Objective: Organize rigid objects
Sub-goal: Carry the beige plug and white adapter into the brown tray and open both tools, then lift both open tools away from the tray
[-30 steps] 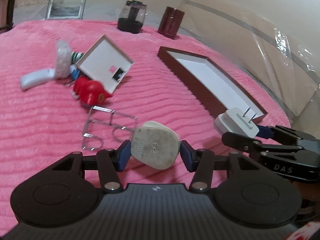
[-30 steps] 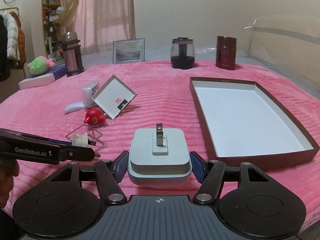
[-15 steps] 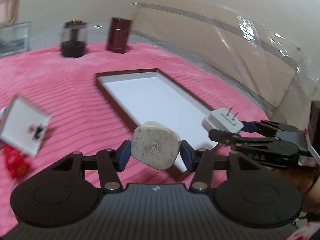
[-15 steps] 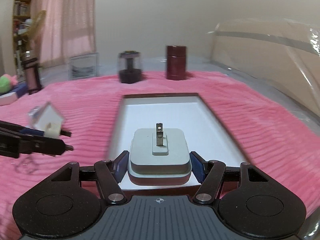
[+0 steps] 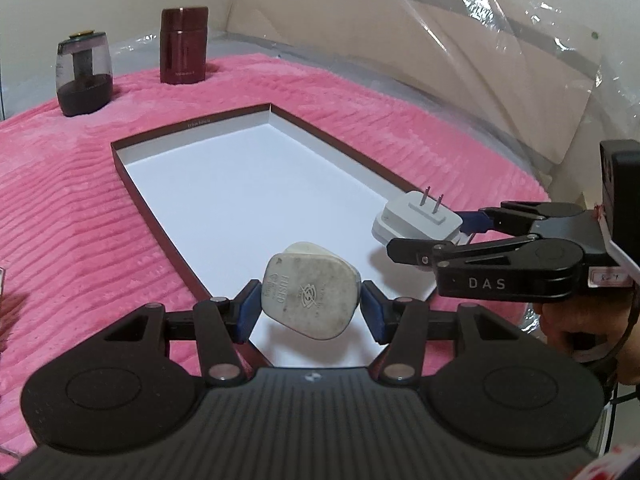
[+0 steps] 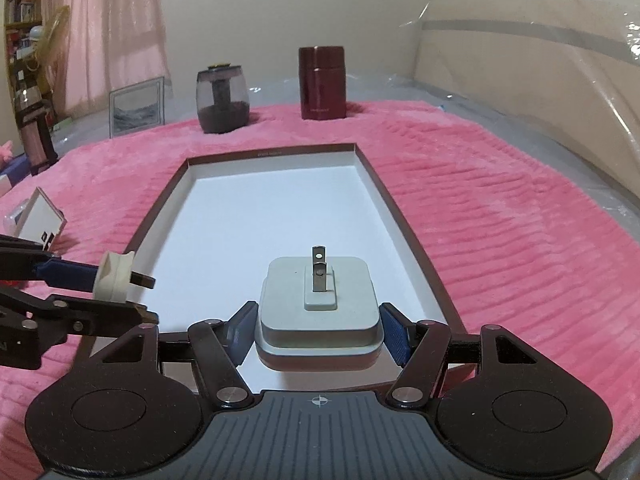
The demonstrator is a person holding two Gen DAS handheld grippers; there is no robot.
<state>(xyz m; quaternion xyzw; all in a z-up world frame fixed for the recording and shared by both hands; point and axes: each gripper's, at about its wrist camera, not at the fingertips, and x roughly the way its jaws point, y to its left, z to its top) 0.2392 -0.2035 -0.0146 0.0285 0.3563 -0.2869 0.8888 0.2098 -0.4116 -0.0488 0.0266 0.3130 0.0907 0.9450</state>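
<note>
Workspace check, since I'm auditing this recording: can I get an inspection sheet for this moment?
Surface: pink ribbed blanket.
Job's things: shallow brown tray with a bare white floor; worn fused plug; white two-prong adapter.
Clutter: small white box at the left; dark-based clear jar and maroon canister behind the tray; framed picture.
Grippers: left gripper shut on the fused plug above the tray's near corner; right gripper shut on the adapter above the tray's near end.
Cables: nothing seen.
Surroundings: clear plastic sheeting, pink curtain, shelves at far left.
</note>
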